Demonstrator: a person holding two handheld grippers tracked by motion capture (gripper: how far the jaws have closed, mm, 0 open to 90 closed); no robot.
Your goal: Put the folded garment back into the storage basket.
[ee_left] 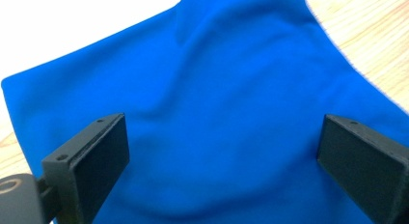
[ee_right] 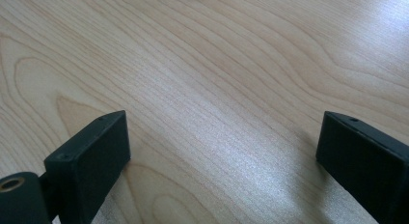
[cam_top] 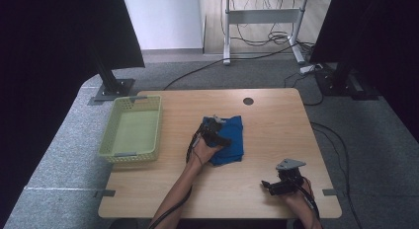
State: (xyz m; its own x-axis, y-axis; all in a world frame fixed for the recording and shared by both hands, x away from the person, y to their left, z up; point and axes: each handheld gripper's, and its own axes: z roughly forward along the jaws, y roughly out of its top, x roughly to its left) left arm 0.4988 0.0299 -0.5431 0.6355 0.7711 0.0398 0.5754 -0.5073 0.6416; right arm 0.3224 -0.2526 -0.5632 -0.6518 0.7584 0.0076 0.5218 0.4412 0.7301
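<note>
The left gripper [ee_left: 222, 151] has its jaws spread wide with nothing clamped, poised over a blue cloth [ee_left: 231, 103] that lies folded and softly creased near the middle of the light wooden table [cam_top: 276, 115]. The right gripper [ee_right: 222, 156] is likewise wide open and holds nothing, above bare wood near the table's front right corner. A pale green slatted basket [cam_top: 131, 131] sits at the table's left edge, apart from the cloth. Grey carpet, trailing cables and black stands surround the table.
</note>
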